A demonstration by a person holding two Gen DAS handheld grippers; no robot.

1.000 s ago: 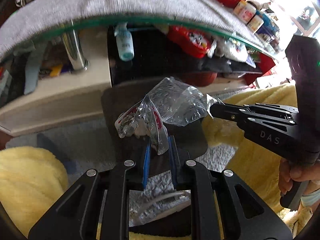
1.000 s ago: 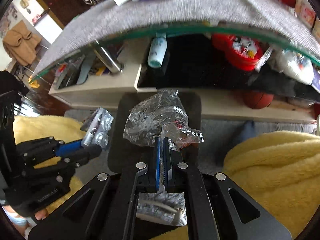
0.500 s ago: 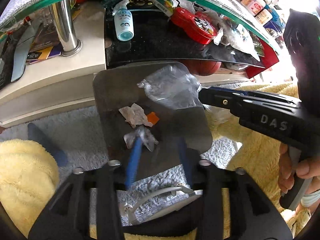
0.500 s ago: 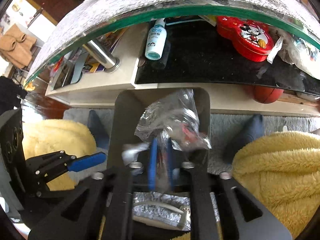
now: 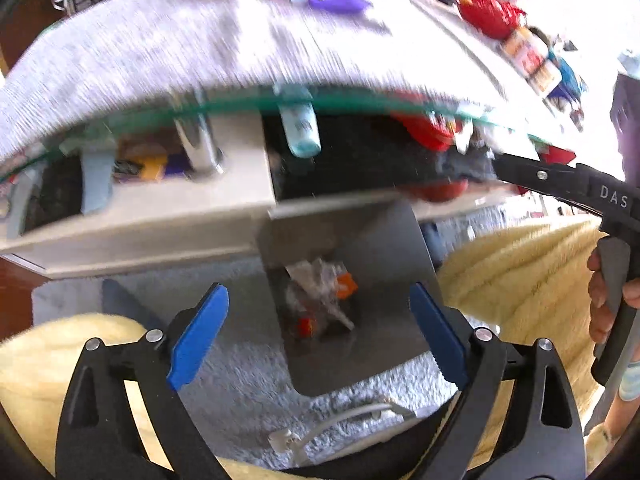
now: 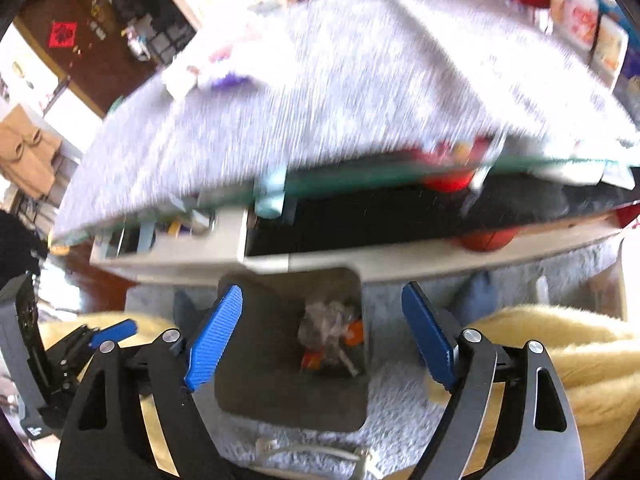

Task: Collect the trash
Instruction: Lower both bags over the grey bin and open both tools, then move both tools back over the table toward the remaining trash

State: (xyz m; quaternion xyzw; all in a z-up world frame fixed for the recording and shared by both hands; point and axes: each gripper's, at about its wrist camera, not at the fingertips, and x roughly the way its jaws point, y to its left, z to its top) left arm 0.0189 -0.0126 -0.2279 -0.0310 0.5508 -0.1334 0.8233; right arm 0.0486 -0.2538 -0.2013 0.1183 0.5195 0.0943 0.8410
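Left hand-held gripper [image 5: 316,336] spread wide above bin [image 5: 384,240] holding wrappers [image 5: 320,296].

Clearance, as I see it: bin [image 5: 404,240] mouth open from above, between my spread left gripper [image 5: 316,332] and right gripper [image 6: 320,332] fingers. Trash [image 6: 330,338] fills only its floor. Ahead, desk [image 5: 160,52] edge and the shelf [image 5: 152,220] under it block forward travel. Yellow blankets [image 6: 560,352] flank both sides.

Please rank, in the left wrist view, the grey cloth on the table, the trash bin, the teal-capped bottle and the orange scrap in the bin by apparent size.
1. Grey cloth, by far the largest.
2. Trash bin.
3. Teal-capped bottle.
4. Orange scrap, smallest.

The bin lies nearer the camera than the cloth and the bottle, so true sizes may differ.
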